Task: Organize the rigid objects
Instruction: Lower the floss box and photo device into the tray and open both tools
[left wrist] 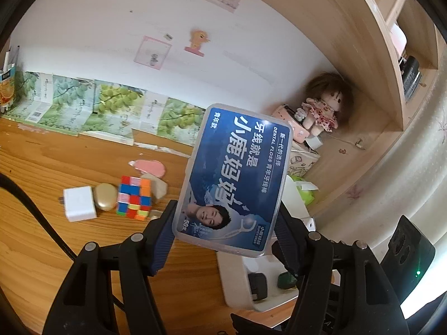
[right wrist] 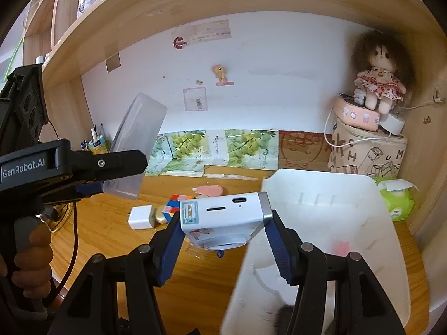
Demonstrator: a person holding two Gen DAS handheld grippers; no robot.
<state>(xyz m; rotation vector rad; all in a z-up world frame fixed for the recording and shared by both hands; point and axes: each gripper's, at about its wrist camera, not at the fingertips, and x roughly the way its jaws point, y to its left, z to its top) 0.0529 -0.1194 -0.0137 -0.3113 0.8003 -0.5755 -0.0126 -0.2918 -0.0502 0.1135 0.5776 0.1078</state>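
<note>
My left gripper (left wrist: 225, 223) is shut on a blue dental floss box (left wrist: 237, 176) with a clear plastic case, held up above the desk. The same box (right wrist: 137, 142) and the left gripper (right wrist: 123, 167) show at the left of the right wrist view. My right gripper (right wrist: 223, 231) is shut on a small white camera (right wrist: 223, 217), held just left of the white bin (right wrist: 321, 195). The bin (left wrist: 237, 279) lies below the floss box in the left wrist view, with dark items inside.
On the wooden desk (left wrist: 56, 167) lie a white charger (left wrist: 79, 203), a gold case (left wrist: 105, 196), a colourful cube (left wrist: 135, 198) and a pink item (left wrist: 149, 167). A doll (right wrist: 377, 83) sits on a pink box on a patterned bag. Green wipes (right wrist: 396, 198) lie at the right.
</note>
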